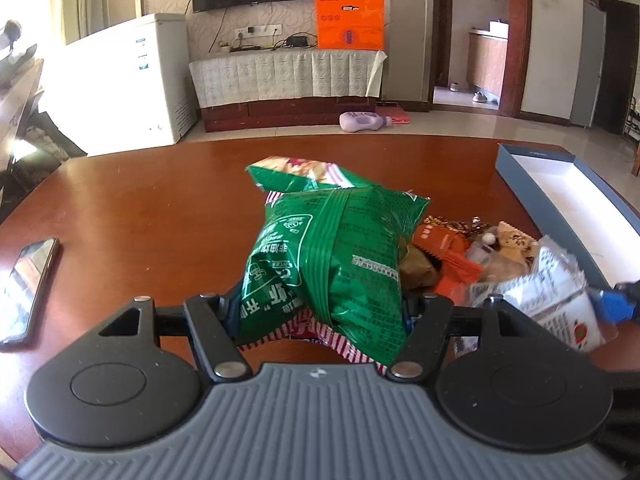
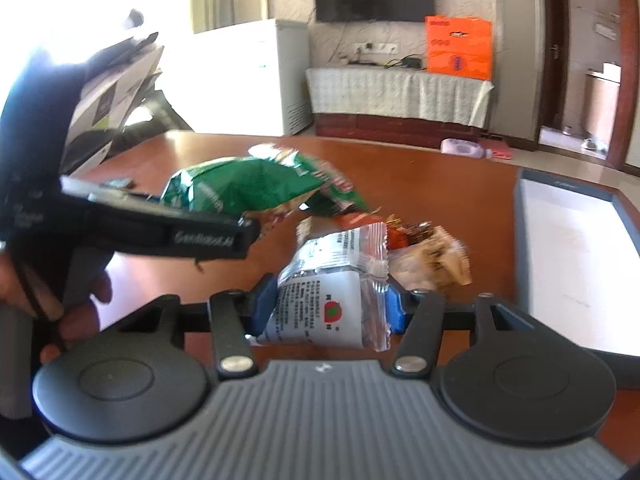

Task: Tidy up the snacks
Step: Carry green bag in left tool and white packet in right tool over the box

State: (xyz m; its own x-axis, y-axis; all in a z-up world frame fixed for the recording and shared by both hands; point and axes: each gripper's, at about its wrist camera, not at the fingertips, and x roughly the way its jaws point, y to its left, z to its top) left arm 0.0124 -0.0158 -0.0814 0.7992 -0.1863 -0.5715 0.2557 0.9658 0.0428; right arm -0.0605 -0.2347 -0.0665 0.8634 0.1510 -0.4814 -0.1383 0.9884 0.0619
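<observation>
Left gripper (image 1: 320,312): jaws clamped on crinkled green foil snack bag (image 1: 336,248), held above reddish-brown wooden desk (image 1: 140,208). Right gripper (image 2: 326,308): jaws clamped on white-and-clear plastic snack packet (image 2: 332,292). Small wrapped snacks pile (image 1: 472,248) near desk's right edge, beside open blue-rimmed white box (image 1: 560,200). Black phone (image 1: 28,288) at left edge.

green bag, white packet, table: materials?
Green bag: glossy plastic film, likely; creased, with glare. White packet: thin plastic with clear crimped edges. Table: reddish-brown wood or veneer, lacquered; it reflects light.
</observation>
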